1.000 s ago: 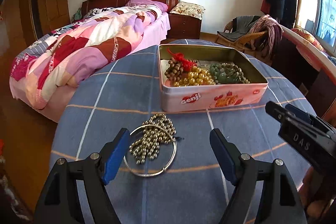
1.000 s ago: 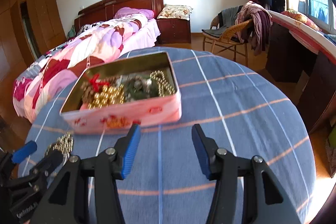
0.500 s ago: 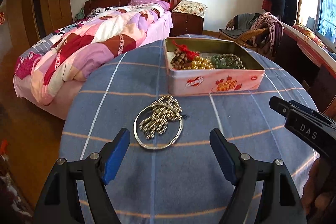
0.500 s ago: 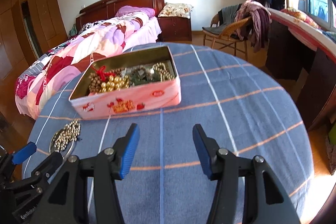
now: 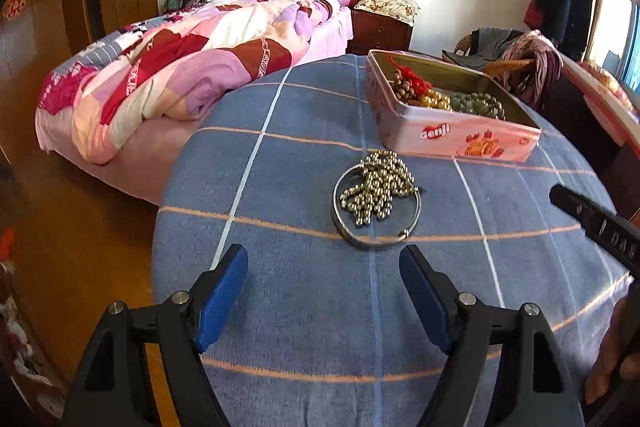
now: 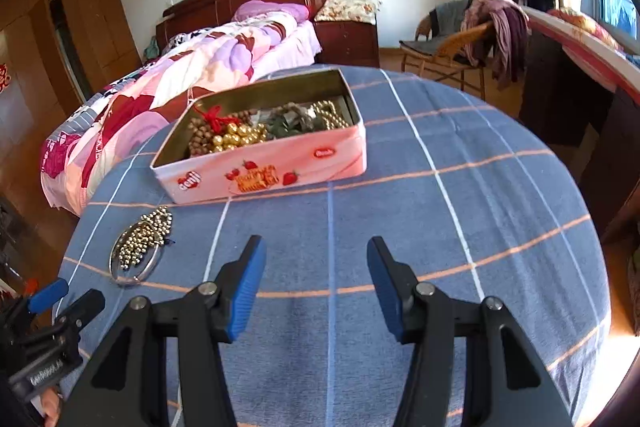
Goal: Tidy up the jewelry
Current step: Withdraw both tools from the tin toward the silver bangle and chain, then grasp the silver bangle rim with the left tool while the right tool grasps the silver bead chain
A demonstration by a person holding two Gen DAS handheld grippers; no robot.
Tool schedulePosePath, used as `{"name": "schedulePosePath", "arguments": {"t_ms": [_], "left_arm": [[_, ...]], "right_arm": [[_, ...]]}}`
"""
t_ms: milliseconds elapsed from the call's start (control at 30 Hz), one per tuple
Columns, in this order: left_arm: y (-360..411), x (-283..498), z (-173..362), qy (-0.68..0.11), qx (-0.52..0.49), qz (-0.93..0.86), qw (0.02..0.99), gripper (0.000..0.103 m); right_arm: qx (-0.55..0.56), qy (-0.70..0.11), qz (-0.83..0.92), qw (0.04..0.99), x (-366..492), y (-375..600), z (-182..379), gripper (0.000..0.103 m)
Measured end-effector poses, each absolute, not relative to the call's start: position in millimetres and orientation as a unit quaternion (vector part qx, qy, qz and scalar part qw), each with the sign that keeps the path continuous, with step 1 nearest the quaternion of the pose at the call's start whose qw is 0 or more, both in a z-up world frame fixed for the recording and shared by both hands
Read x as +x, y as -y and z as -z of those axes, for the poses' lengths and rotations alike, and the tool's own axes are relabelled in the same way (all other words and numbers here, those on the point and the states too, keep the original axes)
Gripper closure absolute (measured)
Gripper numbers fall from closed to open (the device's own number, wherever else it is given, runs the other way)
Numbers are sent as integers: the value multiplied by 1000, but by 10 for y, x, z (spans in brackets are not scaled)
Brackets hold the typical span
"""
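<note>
A pink tin box [image 5: 460,135] [image 6: 280,167] stands open on the round blue checked table, holding brown, gold and green bead strings. In front of it lie a silver bangle [image 5: 376,239] [image 6: 132,277] and a pile of small metallic beads [image 5: 376,187] [image 6: 146,237] resting on and inside the ring. My left gripper [image 5: 324,263] hovers open a short way in front of the bangle, nothing between its blue pads. The right gripper [image 6: 316,255] hangs open over bare cloth, right of the bangle and in front of the tin.
The table [image 5: 288,307] ends in a curved edge on the left, with wooden floor below. A bed with a pink quilt [image 5: 192,67] stands beyond it. A wicker chair with clothes [image 6: 472,39] and a dark desk [image 6: 580,75] stand at the right.
Both grippers have drawn back from the tin, so the bangle and beads lie farther ahead of the left gripper. The left view has swung left. Nothing was picked up.
</note>
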State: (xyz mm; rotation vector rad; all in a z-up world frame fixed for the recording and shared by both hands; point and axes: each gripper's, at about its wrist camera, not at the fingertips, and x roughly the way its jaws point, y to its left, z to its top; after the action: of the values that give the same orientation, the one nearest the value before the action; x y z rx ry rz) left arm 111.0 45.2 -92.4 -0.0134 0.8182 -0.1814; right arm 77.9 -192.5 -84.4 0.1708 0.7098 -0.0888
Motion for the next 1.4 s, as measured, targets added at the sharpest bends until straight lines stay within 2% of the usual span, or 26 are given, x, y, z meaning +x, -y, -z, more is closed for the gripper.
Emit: {"name": "schedulePosePath", "arguments": {"t_ms": [133, 200, 233, 433, 500, 633, 667, 700, 767, 833, 1000, 1400], "left_arm": [[-465, 1197, 944, -400, -5, 80, 913, 27], [-453, 1241, 978, -406, 0, 80, 910, 42], [-449, 1273, 1003, -412, -1, 80, 908, 44], [-320, 1418, 1049, -429, 15, 85, 899, 45], [-279, 1453, 1056, -436, 28, 84, 896, 55], [-230, 1534, 1053, -444, 43, 85, 891, 63], [-217, 1549, 1050, -445, 44, 88, 890, 70], [-203, 1561, 1044, -446, 47, 93, 889, 83], [-155, 1541, 1040, -444, 61, 99, 888, 92], [-137, 1477, 1047, -436, 72, 101, 892, 92], [-264, 1307, 1048, -424, 39, 123, 896, 101], [-552, 1053, 839, -390, -9, 174, 904, 101]], "right_arm": [[84, -351, 43, 932, 797, 1917, 856, 47], [89, -352, 42, 931, 798, 1938, 866, 47], [91, -354, 41, 930, 800, 1945, 871, 47], [82, -354, 41, 931, 811, 1912, 864, 47], [80, -354, 41, 931, 811, 1898, 863, 47], [87, -356, 38, 930, 818, 1911, 874, 47], [87, -357, 38, 929, 821, 1909, 875, 47], [88, -356, 39, 930, 819, 1910, 873, 47], [89, -354, 40, 930, 811, 1913, 869, 47], [91, -357, 40, 929, 817, 1917, 878, 47], [100, -361, 40, 926, 828, 1949, 893, 47], [82, -355, 32, 931, 818, 1879, 868, 47]]}}
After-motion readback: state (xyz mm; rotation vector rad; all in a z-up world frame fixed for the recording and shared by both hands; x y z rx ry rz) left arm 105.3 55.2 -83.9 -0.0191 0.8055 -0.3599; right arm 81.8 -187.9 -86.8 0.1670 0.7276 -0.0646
